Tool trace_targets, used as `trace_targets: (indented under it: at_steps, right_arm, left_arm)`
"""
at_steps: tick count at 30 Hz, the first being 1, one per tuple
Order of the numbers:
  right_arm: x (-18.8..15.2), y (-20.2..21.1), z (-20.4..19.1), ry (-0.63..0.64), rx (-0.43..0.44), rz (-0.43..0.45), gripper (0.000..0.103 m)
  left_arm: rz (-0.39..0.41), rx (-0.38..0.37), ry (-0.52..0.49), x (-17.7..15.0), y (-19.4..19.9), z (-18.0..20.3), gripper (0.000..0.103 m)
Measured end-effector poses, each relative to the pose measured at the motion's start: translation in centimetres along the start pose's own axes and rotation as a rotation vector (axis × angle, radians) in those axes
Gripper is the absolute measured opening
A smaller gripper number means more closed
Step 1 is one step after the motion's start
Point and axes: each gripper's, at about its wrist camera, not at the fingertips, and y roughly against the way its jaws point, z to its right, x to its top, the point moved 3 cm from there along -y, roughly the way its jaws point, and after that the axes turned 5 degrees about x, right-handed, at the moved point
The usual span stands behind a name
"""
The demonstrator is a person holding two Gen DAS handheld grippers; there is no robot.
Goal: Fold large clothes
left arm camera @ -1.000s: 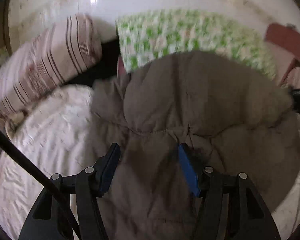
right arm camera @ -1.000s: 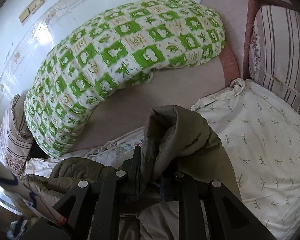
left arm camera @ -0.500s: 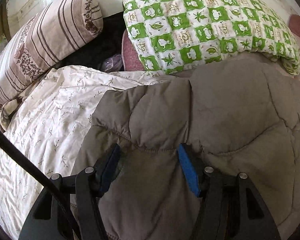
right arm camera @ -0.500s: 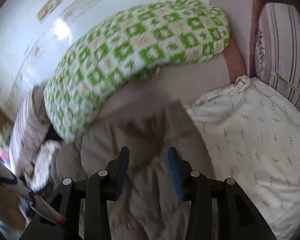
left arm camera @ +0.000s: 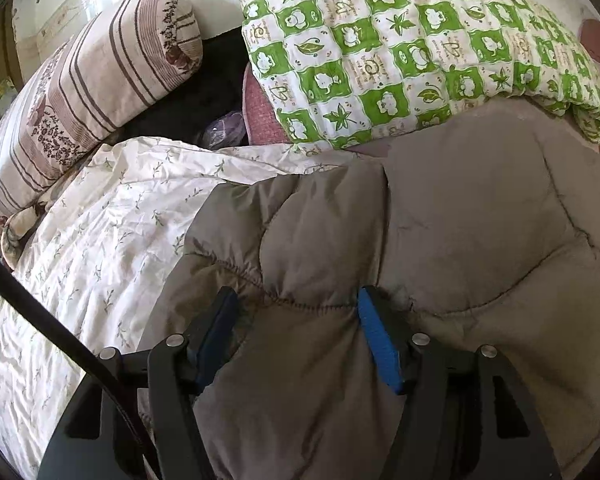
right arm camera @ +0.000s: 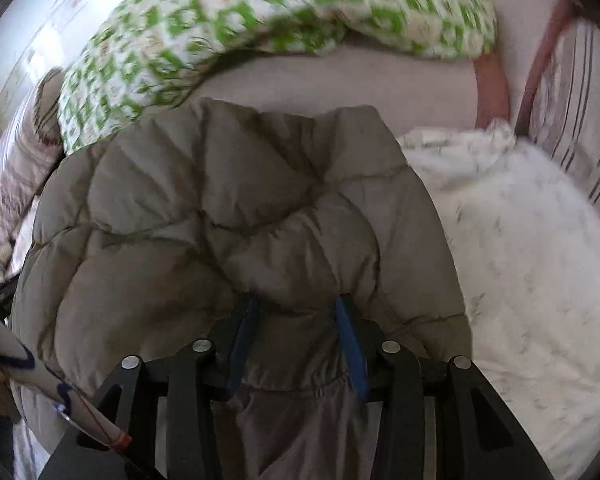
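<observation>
Both grippers sit low over the same padded jacket [left arm camera: 440, 240], one at each side of its near edge — the spacing that lets a wide garment be carried flat rather than bunched. On the left gripper [left arm camera: 296, 332] the blue pads [left arm camera: 378, 344] stand apart with a puffy quilted panel bulging up between them; whether they press on the cloth cannot be told from this view. On the right gripper [right arm camera: 296, 336] the jaws have just been opening, and the jacket's gathered hem lies between the pads, which now look slack on it — my reading is a release after laying a folded half down. The jacket rests on the bed, across the pale sprigged sheet [left arm camera: 100, 240], its far edge up against the green checked quilt [left arm camera: 400, 40]. A striped pillow [left arm camera: 88, 92] lies off to the side, clear of the fold.
</observation>
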Motion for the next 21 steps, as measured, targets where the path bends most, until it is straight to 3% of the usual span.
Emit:
trace_targets:
  at_steps: [3, 6, 10, 11, 14, 18, 21]
  right_arm:
    - [0.0, -1.2, 1.2, -0.050, 0.017, 0.000, 0.044]
    - [0.1, -2.2, 1.0, -0.037, -0.030, 0.012, 0.044]
    - [0.6, -1.3, 0.4, -0.054, -0.091, -0.035, 0.045]
    - [0.5, -0.4, 0.2, -0.067, -0.101, -0.030, 0.045]
    - [-0.7, 4.1, -1.0, -0.084, -0.052, 0.047, 0.048]
    - [-4.3, 9.4, -4.1, -0.055, -0.012, 0.109, 0.050]
    - [-7.2, 11.2, -6.6, -0.076, 0.077, 0.131, 0.050]
  left_arm:
    - [0.001, 0.005, 0.002, 0.0, -0.8, 0.3, 0.065]
    - [-0.015, 0.033, -0.001, 0.2, -1.7, 0.5, 0.072]
    - [-0.056, 0.118, -0.005, 0.1, -1.0, 0.3, 0.075]
    - [-0.056, 0.111, 0.012, -0.2, 0.1, -0.1, 0.075]
    - [-0.032, -0.017, 0.094, -2.2, 4.7, -1.4, 0.075]
    - [0.038, -0.077, 0.105, -5.7, 10.8, -1.8, 0.075]
    - [0.073, -0.106, 0.100, -8.9, 14.5, -1.1, 0.075]
